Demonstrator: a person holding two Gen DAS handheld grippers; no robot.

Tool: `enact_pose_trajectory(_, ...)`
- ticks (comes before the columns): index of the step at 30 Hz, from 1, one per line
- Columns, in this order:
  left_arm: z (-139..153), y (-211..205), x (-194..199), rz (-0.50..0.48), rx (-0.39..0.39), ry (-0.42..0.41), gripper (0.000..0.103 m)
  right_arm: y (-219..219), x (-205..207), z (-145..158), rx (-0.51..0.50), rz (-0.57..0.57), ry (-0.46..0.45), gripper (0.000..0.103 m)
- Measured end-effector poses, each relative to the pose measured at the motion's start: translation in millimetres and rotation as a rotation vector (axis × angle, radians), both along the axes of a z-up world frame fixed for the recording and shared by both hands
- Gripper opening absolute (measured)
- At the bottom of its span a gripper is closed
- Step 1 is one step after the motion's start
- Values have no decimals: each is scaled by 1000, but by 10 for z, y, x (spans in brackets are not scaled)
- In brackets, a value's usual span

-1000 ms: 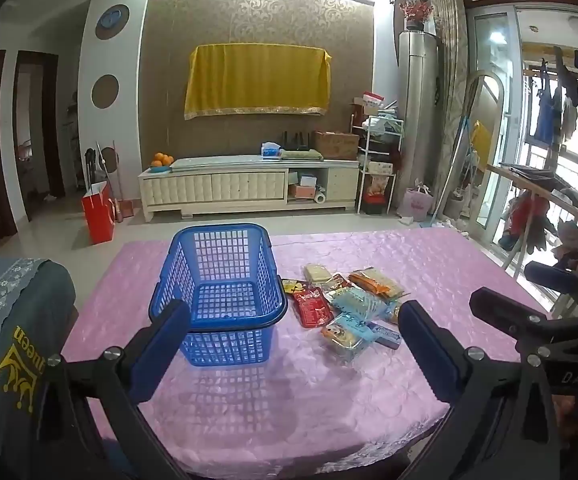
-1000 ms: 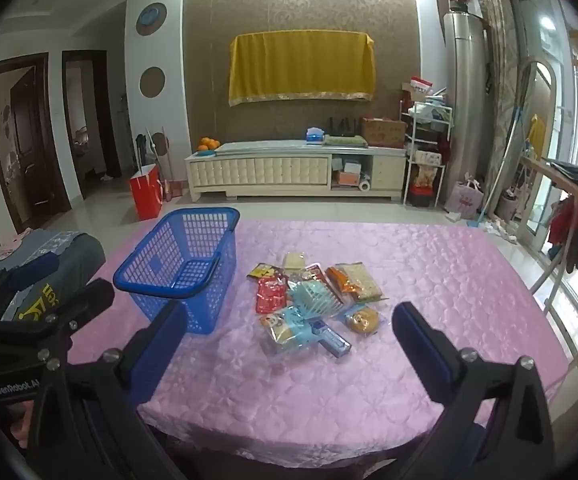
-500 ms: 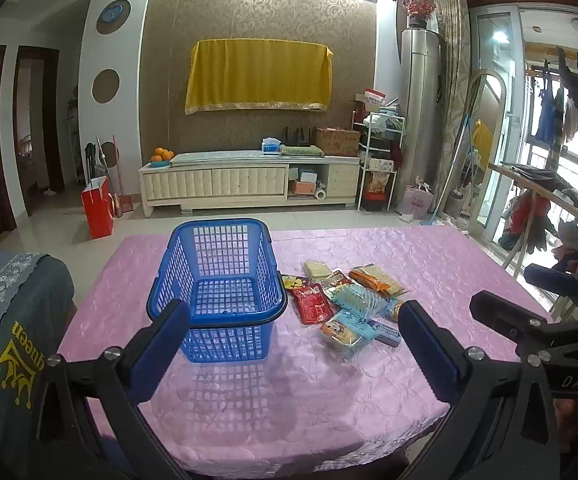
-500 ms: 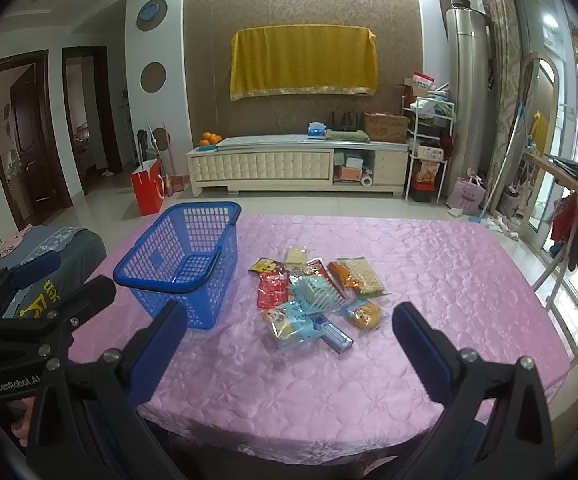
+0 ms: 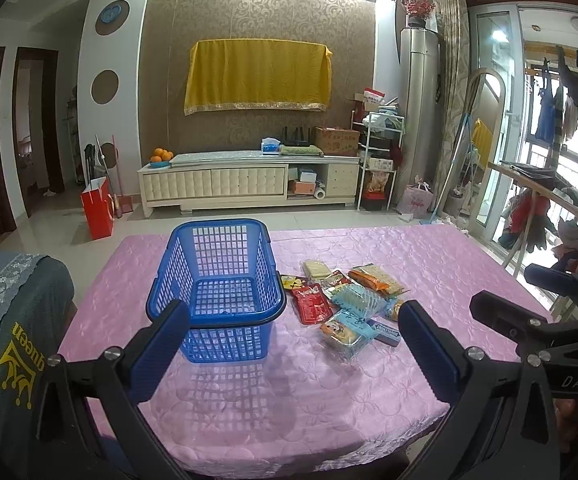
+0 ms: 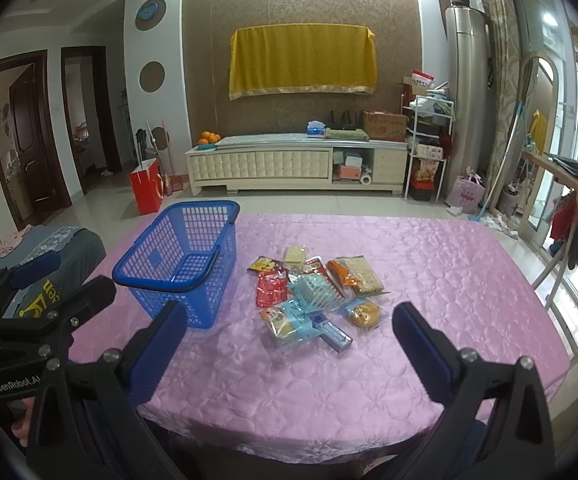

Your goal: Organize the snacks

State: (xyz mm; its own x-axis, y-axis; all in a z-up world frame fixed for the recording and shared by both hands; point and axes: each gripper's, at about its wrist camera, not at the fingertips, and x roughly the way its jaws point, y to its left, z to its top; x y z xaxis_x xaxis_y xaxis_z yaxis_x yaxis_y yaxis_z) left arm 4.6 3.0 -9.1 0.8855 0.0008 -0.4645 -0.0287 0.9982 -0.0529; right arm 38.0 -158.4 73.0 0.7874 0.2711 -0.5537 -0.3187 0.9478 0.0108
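Pink table point(image 6: 429, 264) held everything: basket point(image 5: 225, 292) empty, snacks point(image 6: 313, 296) all unsorted; I kept both grippers point(image 5: 293, 344) point(image 6: 289, 348) released.

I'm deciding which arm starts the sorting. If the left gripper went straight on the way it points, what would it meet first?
Probably the blue basket, which sits between the open left gripper fingers; the snack pile lies to its right. Depth is uncertain.

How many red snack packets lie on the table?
1 plainly red packet, at the left of the snack pile, nearest the basket. A second packet behind it shows some red but is mostly covered, so more may be hidden.
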Motion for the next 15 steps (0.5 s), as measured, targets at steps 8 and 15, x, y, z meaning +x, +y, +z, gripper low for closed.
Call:
enact_pose_trajectory(8, -13, -14, 4, -2, 3, -1, 103, -4, -9, -2, 0, -3, 1, 103)
enact_pose_trajectory(15, -24, -31, 10, -6, 0, 0, 103, -10, -14, 0, -5, -6, 0, 103)
